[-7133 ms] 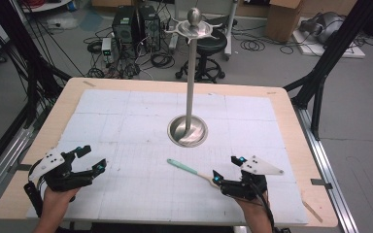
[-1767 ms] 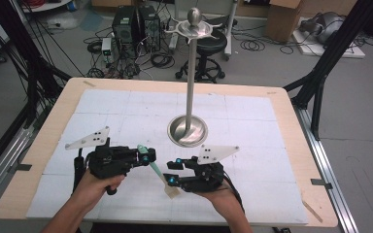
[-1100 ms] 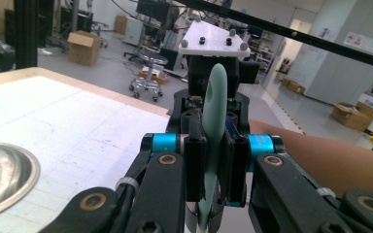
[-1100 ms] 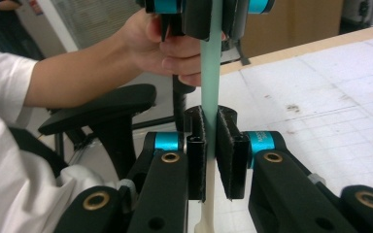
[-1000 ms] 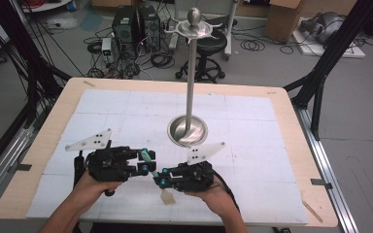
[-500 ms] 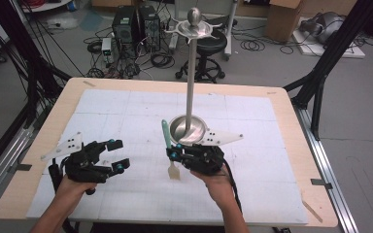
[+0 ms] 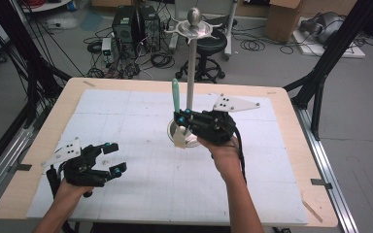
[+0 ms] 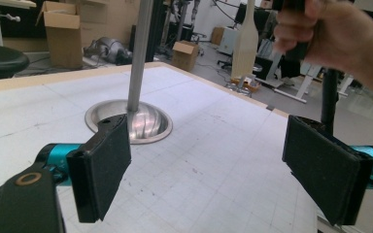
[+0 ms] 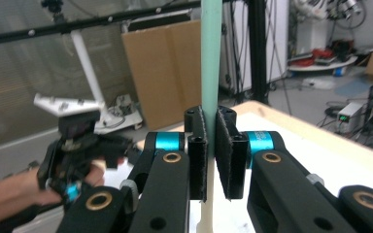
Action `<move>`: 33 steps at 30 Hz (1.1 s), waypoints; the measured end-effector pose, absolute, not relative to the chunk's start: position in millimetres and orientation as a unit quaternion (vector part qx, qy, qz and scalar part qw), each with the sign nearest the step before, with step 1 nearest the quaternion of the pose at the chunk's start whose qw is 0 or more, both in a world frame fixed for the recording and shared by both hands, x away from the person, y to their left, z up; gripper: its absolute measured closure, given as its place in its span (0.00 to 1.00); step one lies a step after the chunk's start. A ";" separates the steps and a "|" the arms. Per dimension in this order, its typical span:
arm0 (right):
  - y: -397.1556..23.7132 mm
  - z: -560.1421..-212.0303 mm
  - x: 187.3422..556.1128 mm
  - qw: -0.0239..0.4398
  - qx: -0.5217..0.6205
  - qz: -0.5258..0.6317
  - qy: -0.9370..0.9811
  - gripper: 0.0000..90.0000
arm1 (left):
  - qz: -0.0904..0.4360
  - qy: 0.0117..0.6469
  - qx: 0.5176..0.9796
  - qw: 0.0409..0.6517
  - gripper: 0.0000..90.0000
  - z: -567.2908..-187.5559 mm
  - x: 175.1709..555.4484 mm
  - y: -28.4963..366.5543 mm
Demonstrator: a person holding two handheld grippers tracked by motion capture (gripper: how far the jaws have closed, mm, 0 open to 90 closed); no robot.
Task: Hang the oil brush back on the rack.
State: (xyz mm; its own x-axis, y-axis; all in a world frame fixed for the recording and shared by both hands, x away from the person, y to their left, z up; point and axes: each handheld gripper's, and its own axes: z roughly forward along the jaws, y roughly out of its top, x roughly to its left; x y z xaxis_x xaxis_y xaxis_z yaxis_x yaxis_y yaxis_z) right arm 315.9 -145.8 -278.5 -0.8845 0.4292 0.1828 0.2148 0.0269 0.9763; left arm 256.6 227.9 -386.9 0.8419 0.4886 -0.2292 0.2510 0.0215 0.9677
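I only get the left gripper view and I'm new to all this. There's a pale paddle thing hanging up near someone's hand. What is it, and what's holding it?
Observer: It is a spatula with a green handle, held upright; the right gripper is clamped on that handle.
Operator: And the silver pole, what's on top?
Observer: The stand ends in a round knob with short arms spreading out beneath it.
Operator: Where is my gripper compared to all that?
Observer: The left gripper is open, low over the white mat, nearer the person than the stand's base.
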 end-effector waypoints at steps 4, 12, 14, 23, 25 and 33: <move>-149.5 -265.4 322.6 0.090 0.230 0.668 0.703 0.93 | 0.095 0.266 0.694 0.662 0.20 -387.7 256.0 229.9; -151.2 -246.5 335.8 0.098 0.231 0.673 0.696 0.93 | 0.095 0.268 0.695 0.661 0.20 -388.9 255.3 231.7; -151.1 -242.1 338.3 0.100 0.230 0.672 0.697 0.93 | 0.096 0.267 0.697 0.659 0.20 -389.1 255.4 231.3; -156.8 -231.1 349.5 0.100 0.240 0.673 0.692 0.93 | 0.095 0.266 0.696 0.660 0.21 -389.0 254.9 231.2; -157.8 -231.1 352.2 0.098 0.241 0.672 0.693 0.93 | 0.093 0.265 0.697 0.660 0.21 -389.2 254.7 230.2; -158.7 -229.6 361.3 0.097 0.250 0.671 0.692 0.93 | 0.094 0.262 0.698 0.660 0.21 -388.9 253.6 229.8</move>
State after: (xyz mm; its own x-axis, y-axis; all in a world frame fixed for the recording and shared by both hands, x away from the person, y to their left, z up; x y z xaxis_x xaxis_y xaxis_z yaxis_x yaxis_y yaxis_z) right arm 361.3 -158.7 -229.6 -0.8566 0.4752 0.2009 0.2154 -0.0243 0.9762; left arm 253.6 229.8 -388.9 0.8453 0.4891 -0.2152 0.2422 0.0083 0.9702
